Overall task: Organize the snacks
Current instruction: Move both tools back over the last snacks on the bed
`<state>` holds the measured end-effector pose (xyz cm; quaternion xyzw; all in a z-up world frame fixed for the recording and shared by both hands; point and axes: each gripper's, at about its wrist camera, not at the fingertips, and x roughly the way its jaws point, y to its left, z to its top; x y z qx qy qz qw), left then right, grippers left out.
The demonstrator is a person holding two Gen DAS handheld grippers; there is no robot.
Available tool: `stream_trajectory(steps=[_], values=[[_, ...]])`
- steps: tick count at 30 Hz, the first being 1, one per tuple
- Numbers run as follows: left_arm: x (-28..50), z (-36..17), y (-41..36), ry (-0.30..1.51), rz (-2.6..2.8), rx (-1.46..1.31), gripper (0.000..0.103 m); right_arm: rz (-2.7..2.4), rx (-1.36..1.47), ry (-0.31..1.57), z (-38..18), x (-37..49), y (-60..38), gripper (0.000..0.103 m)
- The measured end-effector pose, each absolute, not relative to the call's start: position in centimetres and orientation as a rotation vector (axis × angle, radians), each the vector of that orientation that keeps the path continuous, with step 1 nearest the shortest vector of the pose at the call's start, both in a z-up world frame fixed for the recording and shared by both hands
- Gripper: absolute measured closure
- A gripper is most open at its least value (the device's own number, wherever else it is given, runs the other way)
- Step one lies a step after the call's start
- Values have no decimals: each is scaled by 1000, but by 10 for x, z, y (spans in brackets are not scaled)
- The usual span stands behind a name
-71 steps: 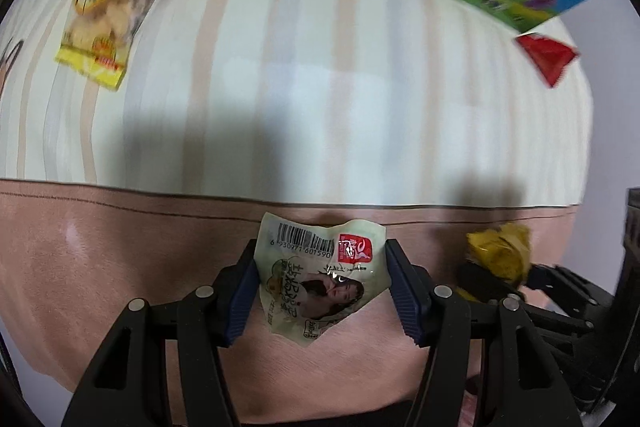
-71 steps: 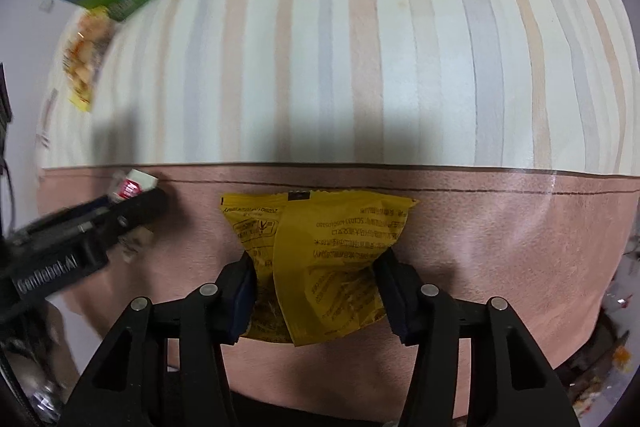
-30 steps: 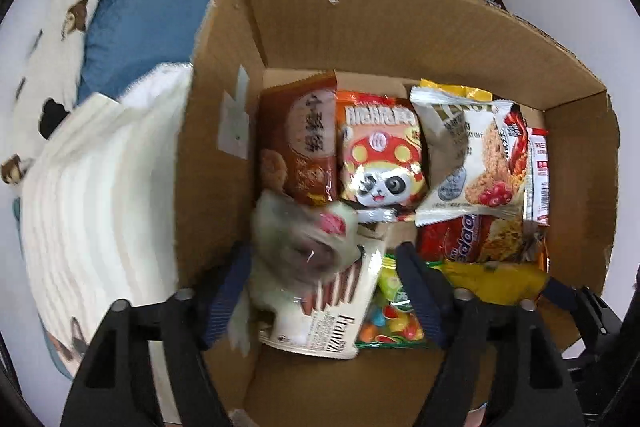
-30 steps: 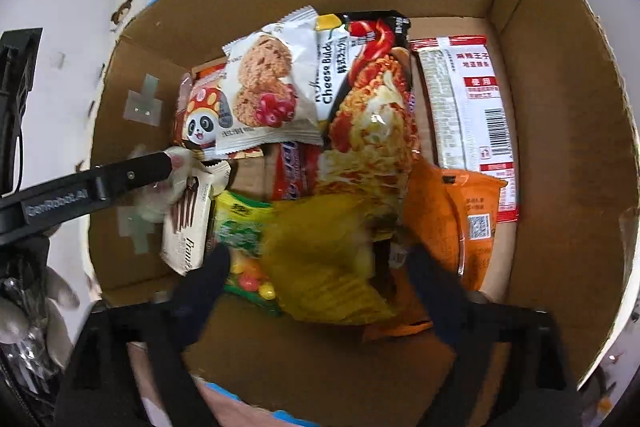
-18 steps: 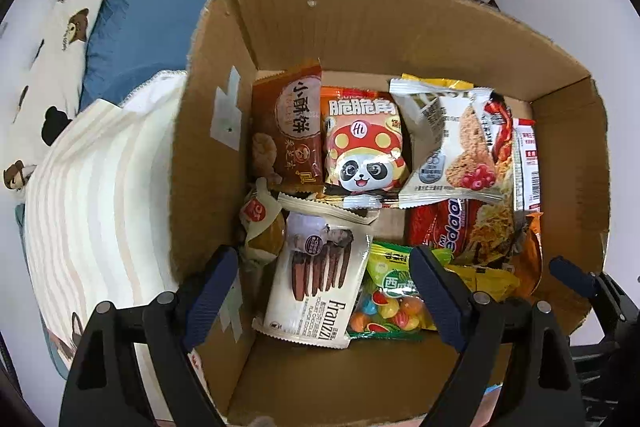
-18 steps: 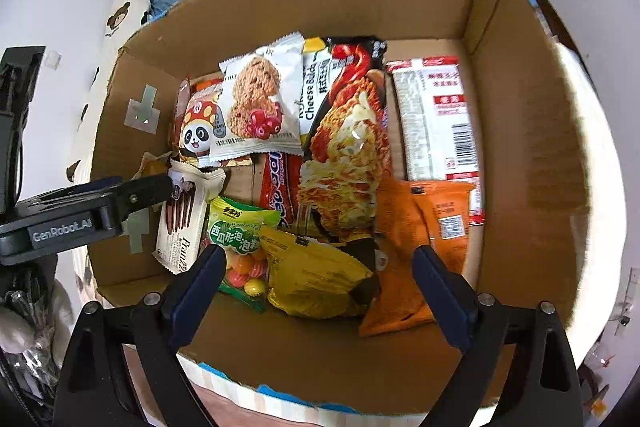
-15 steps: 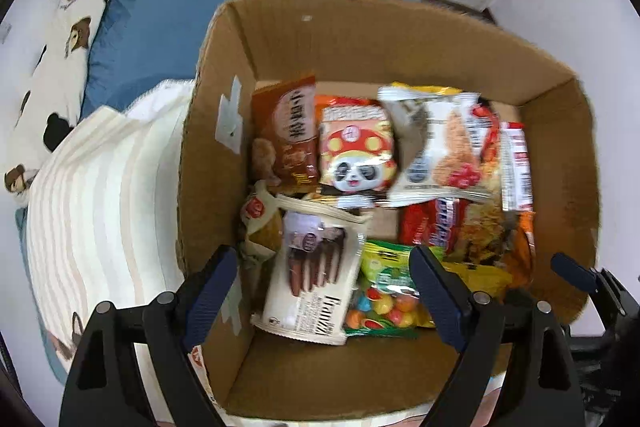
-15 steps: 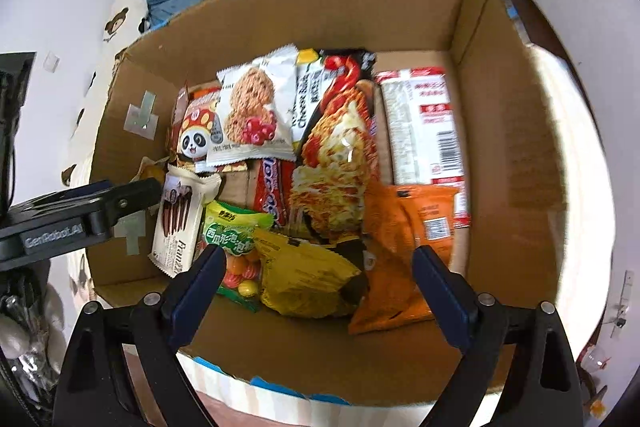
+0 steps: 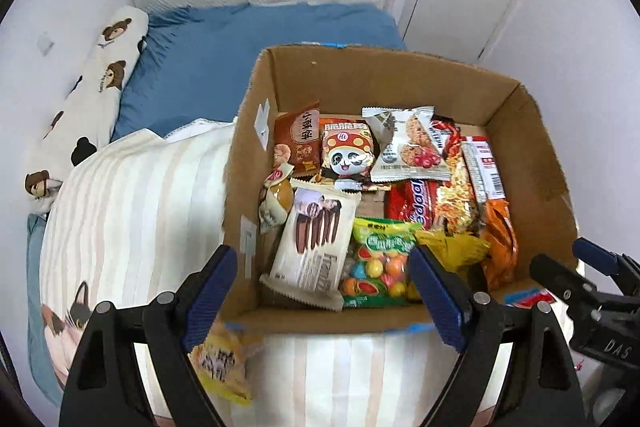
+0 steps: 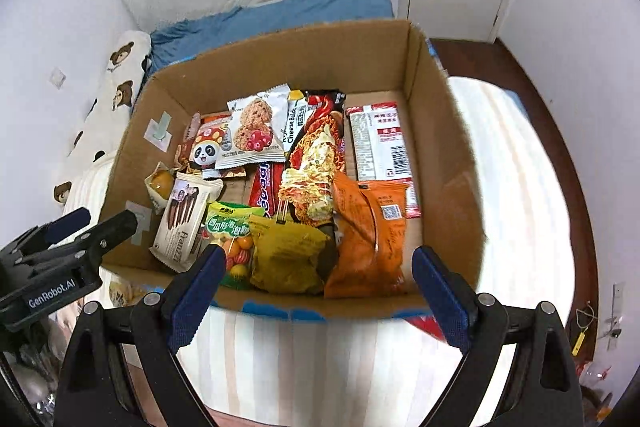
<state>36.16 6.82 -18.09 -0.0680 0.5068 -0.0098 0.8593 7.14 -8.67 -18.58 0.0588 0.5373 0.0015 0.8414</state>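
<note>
We hold left tongs [image 9: 322, 289] and right tongs [image 10: 316, 289] wide, empty, above the box [image 10: 440, 131]; yellow packet [image 10: 286, 255] inside.

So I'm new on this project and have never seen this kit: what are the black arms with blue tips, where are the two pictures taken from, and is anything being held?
They are hand-held grabbing tools, one per hand, no robot. Each carries a camera looking along its two fingers, so one picture is from the left tool, the other from the right tool. Both are open and hold nothing. They hover over a cardboard box standing on a striped bed cover. Inside lie snack packets, among them a panda bag, a yellow packet and an orange packet. Another yellow packet lies outside, before the box.
</note>
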Motion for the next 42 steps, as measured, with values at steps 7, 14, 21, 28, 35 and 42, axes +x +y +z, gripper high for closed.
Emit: stream_trajectory(steps=[7,14,21,28,35,42], values=[[316,-155,64,969,3,-95,15,0,124,1062,-158,29,-87,7],[279,-121,57,873,10,-81,15,1,98,978,-123,-8,-82,7],[251,-102,59,835,4,-116,15,36,163,955,-107,-36,-80,7],[230,-154,89,968,69,-117,15,108,362,1123,-174,-54,-78,7],[235,-237,134,1158,173,-132,15,121,477,1274,-269,-51,-67,33],[270,-272,149,1228,155,-66,15,77,538,1341,-310,-39,-70,33]])
